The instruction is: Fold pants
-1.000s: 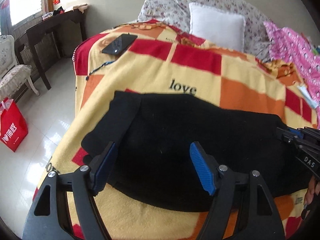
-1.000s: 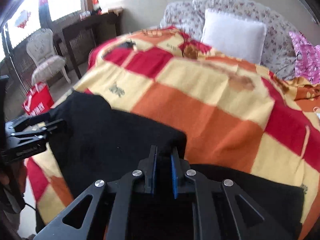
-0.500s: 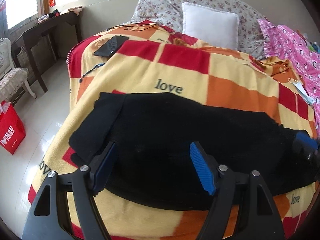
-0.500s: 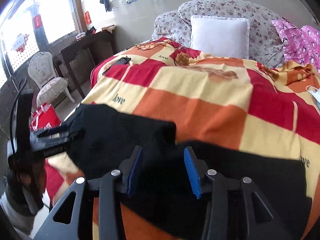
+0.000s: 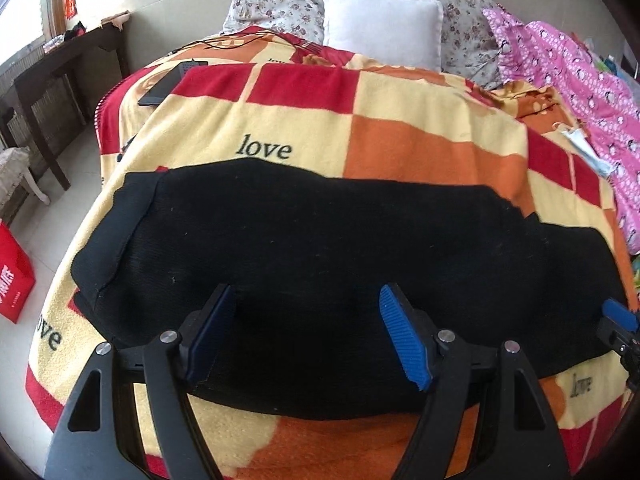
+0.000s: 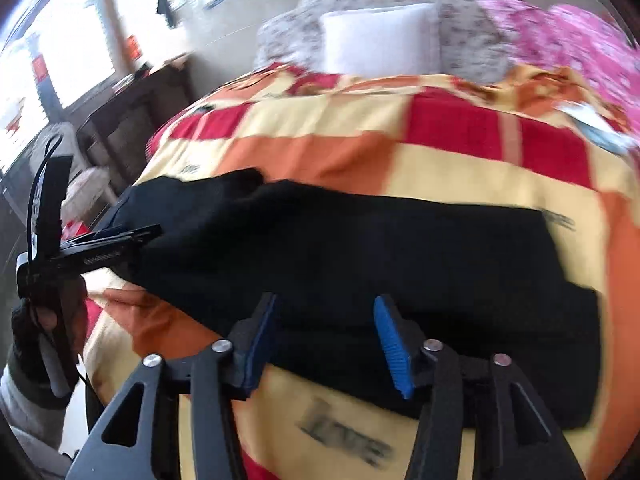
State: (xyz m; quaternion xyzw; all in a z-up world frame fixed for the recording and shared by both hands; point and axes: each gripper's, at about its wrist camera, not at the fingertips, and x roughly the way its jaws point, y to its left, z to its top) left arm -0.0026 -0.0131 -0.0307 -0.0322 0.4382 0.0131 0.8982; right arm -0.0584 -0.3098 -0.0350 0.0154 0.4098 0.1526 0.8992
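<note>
Left wrist view: "love" printed on checked red-orange-yellow fleece blanket (image 5: pixel 400 128) beside folded black knit pants (image 5: pixel 320 240). Left hand-held gripper (image 5: pixel 306 332) released; right hand-held gripper (image 6: pixel 324 344) just opening, released.

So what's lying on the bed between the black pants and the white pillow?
Only bare checkered blanket lies between the pants and the pillow; the left wrist view shows it clearly.

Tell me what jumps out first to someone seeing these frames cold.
The black pants lie flat in a long band across the near end of a loud red, orange and yellow checked blanket printed with "love". Both grippers, left and right, hover open over the near edge, nothing between the blue pads. A white pillow sits at the bed's head.
</note>
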